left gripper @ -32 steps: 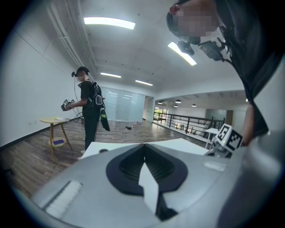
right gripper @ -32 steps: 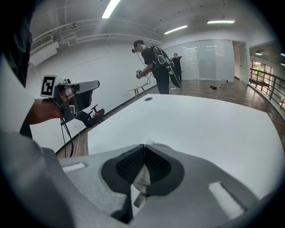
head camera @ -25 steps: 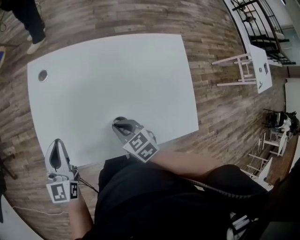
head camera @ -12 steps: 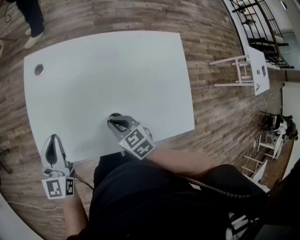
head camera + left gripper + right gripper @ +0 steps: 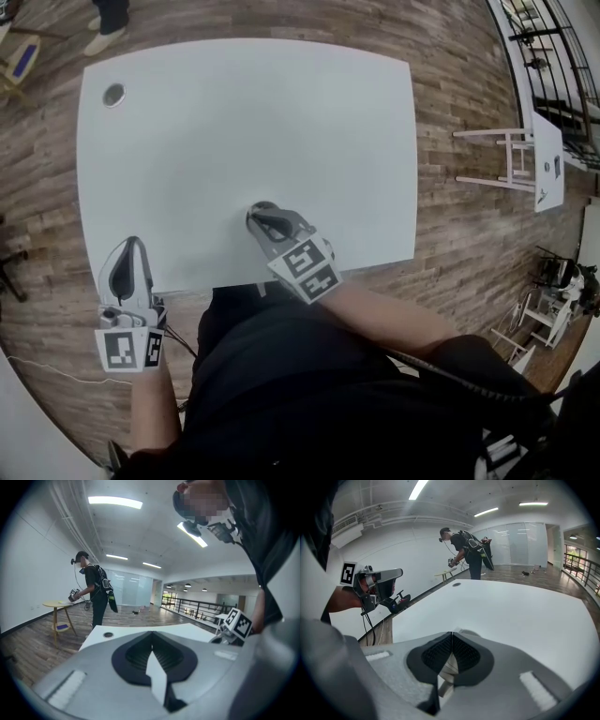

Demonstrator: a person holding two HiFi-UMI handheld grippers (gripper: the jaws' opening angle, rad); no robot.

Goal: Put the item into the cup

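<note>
— Cup and item: where are they sitting?
— I cannot tell; no view is showing them. I'm keeping both ribbed black claws pinched together on nothing, with the left gripper [image 5: 130,242] at the near-left corner and the right gripper [image 5: 259,209] pointing down over the smooth white rectangular table [image 5: 281,112]. A round grey grommet [image 5: 113,94] is sitting far-left.

We find no words, numbers or brand names that we can read. The only printed signs are black-and-white square code patterns, with no letters in them. They stand on the white marker cube [image 5: 127,350] of the left tool [image 5: 131,242] and on the matching white cube [image 5: 305,270] of the right tool [image 5: 258,208]. Small dark marks on a white panel [image 5: 547,159] at the far right are too small to read.
</note>
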